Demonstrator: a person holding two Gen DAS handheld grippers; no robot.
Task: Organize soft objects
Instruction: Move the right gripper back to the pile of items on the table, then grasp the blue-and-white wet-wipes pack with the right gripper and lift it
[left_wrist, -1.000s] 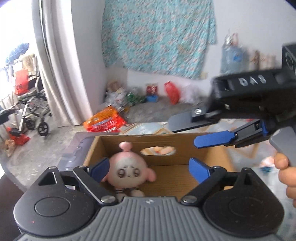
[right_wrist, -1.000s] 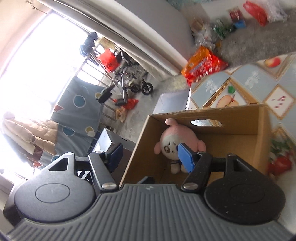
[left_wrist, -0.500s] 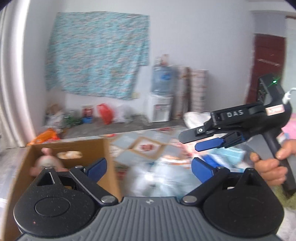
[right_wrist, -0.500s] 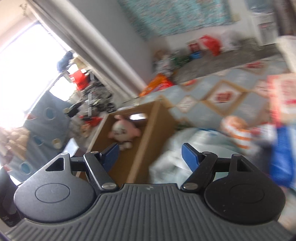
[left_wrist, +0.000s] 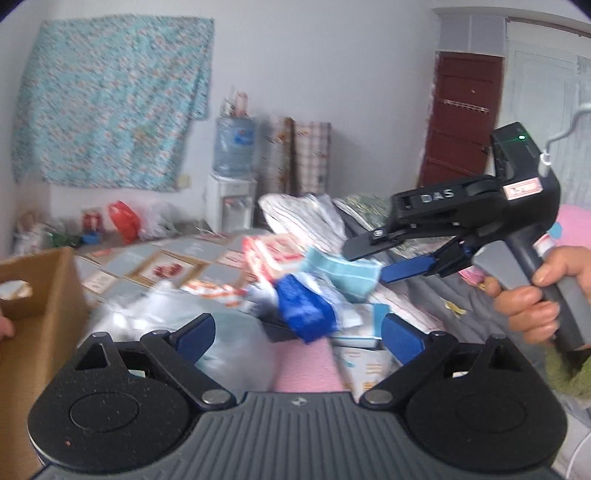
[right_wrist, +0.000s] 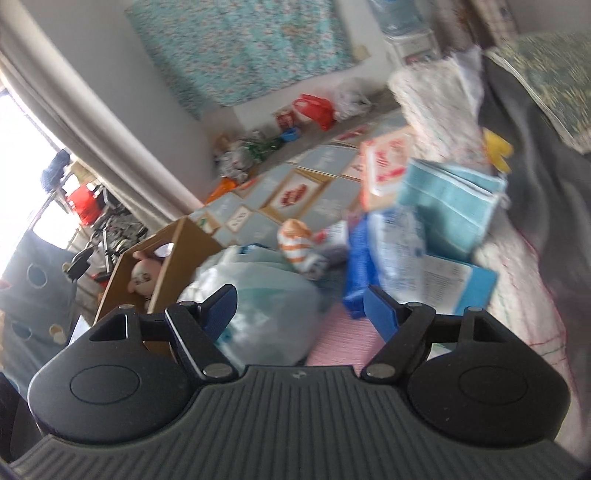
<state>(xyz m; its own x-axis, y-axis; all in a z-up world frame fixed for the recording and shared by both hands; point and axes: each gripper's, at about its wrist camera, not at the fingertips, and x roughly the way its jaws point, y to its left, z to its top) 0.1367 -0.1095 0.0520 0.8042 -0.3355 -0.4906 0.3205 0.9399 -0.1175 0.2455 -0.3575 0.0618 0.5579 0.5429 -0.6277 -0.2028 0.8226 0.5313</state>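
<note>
A heap of soft things lies ahead: a blue cloth (left_wrist: 303, 311), a folded teal towel (left_wrist: 349, 274), a clear plastic bag (left_wrist: 232, 345) and a red-and-white pack (left_wrist: 271, 254). My left gripper (left_wrist: 299, 336) stands open just short of the blue cloth, with nothing between its pads. A hand holds my right gripper (left_wrist: 386, 258) to the right, over the teal towel (right_wrist: 447, 206). In its own view the right gripper (right_wrist: 301, 308) is open and holds nothing. The cardboard box (right_wrist: 177, 254) sits at the left with the pink plush (right_wrist: 142, 277) inside.
A grey blanket (right_wrist: 535, 192) and striped bedding (left_wrist: 306, 218) lie behind the heap. A pink mat (left_wrist: 303, 365) runs under the grippers. A water dispenser (left_wrist: 234, 155) and a dark red door (left_wrist: 461, 118) stand at the far wall. A curtain (right_wrist: 110, 133) hangs at the left.
Both grippers have swung right, away from the box with the pink plush and toward the heap. The box has slid to the left edge of both views. The right jaws stand a little wider.
</note>
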